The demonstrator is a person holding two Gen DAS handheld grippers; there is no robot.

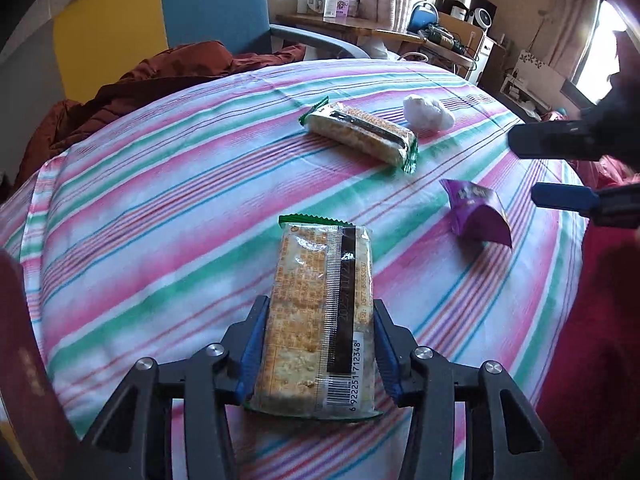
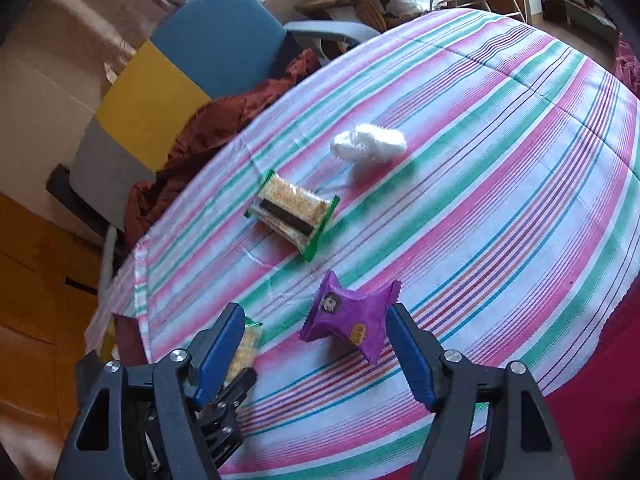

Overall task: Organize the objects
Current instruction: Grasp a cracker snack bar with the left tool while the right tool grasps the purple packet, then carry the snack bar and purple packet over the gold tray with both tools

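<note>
The left gripper (image 1: 320, 344) has its jaws pressed on the sides of a cracker packet (image 1: 320, 320) — barcode 6922251712348 readable at the near end, green crimped end pointing away along the fingers. On the striped cloth (image 1: 160, 200), beyond that packet, a second cracker packet (image 1: 360, 134) lies slantwise with a white wad (image 1: 426, 114) to its right. Right of the held packet sits a purple sachet (image 2: 352, 316), its writing unreadable — between the right gripper (image 2: 320, 344)'s wide-open jaws, untouched.
</note>
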